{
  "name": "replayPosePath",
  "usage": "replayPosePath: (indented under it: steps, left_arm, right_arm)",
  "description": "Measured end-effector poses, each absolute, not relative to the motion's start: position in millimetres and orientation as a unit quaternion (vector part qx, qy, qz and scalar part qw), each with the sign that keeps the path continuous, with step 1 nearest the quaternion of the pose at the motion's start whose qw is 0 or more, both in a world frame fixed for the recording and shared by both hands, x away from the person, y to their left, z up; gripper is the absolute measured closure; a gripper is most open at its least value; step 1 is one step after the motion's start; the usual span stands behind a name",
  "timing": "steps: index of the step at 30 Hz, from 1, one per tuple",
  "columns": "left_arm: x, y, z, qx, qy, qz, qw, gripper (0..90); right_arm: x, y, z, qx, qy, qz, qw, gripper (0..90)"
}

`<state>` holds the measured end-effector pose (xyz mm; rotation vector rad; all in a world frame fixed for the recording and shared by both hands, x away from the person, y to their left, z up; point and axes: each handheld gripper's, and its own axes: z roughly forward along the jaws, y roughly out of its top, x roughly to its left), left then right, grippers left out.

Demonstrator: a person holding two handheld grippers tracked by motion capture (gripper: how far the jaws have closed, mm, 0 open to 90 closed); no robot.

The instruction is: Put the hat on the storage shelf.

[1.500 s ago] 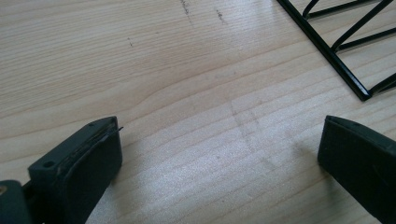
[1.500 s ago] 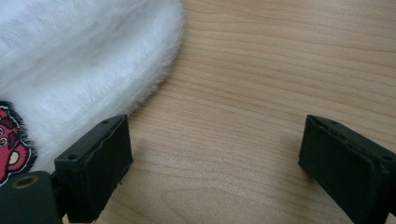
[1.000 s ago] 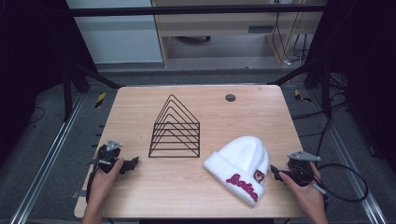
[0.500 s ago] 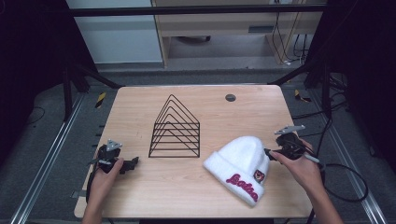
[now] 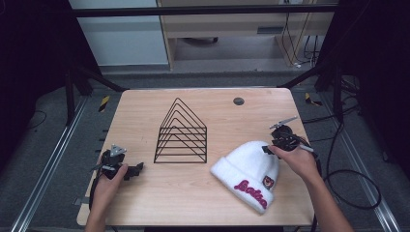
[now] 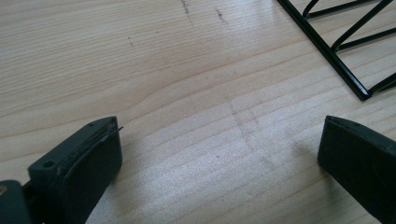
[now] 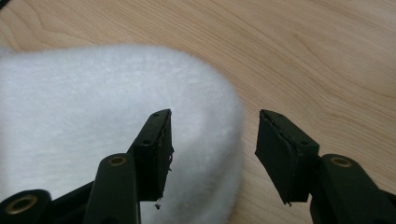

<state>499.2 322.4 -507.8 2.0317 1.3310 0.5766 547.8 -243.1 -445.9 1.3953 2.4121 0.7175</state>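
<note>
A white fluffy beanie (image 5: 249, 174) with red lettering on its cuff lies at the front right of the wooden table (image 5: 145, 111). My right gripper (image 5: 266, 149) hovers at the beanie's far right edge. Its jaws have just been closing and now stand half apart. In the right gripper view (image 7: 215, 126) the beanie's rounded crown (image 7: 84, 112) lies under the left jaw and reaches into the gap, with no pad pressing on it. My left gripper (image 5: 136, 170) rests at the front left, open wide over bare wood (image 6: 219, 140). A black wire rack (image 5: 181, 133) stands mid-table, its corner (image 6: 345, 70) just ahead of the left gripper.
A small dark round disc (image 5: 238, 101) sits near the table's far edge. A black cable (image 5: 348, 179) loops off the right side of the table. Bare wood lies between the rack and the front edge.
The right gripper has moved from the front right table edge away from the person to the beanie's crown, and its jaws have narrowed. The left gripper has stayed put.
</note>
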Motion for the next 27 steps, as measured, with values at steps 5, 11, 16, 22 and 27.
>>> replayPosePath:
  steps: [5,11,16,22,27]
  left_arm:
    - [499.2,322.4,-507.8,0.772,0.506,0.219,0.317,0.0]
    - [499.2,322.4,-507.8,0.772,0.506,0.219,0.317,0.0]
    - [499.2,322.4,-507.8,0.772,0.506,0.219,0.317,0.0]
    - [499.2,322.4,-507.8,0.772,0.506,0.219,0.317,0.0]
    - [499.2,322.4,-507.8,0.772,0.505,0.219,0.317,0.0]
  right_arm:
    - [555.3,-240.6,-453.6,0.483,0.833,0.238,0.128,46.4]
    - [560.6,-239.1,-463.0,0.488,0.834,0.228,0.115,46.9]
    - [561.6,-238.0,-465.7,0.489,0.836,0.224,0.110,49.2]
    - [563.1,-236.5,-468.4,0.489,0.838,0.220,0.103,51.9]
    - [563.4,-234.9,-469.9,0.489,0.839,0.216,0.100,54.9]
